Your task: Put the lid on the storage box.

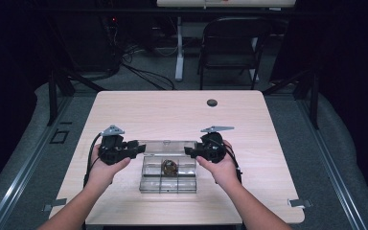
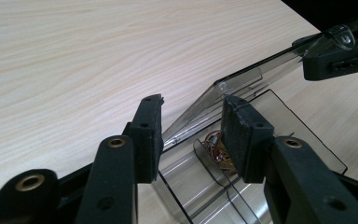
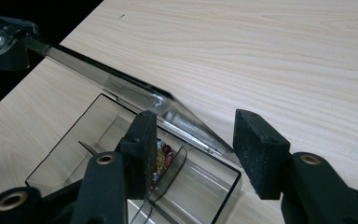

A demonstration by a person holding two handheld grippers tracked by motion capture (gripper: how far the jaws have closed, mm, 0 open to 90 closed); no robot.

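**Clear box, lid up, between two grippers**

Nearest cam: person's forearms, left gripper [image 1: 133, 148] & right gripper [image 1: 190, 151] at the box ends. Pale wood table [image 1: 172, 112] w/ dark round plug [image 1: 212, 102]; dim room behind, folding chair [image 1: 230, 45], cables on floor. Clear plastic box [image 1: 168, 179] sits at table's near-centre, divided into compartments; small pile of beads [image 3: 163, 156] in a middle one. Lid [image 2: 242, 81] tilted up. Both grippers' jaws roughly half open either side of the lid's end edges; pad contact unclear. Bead detail too small to read.
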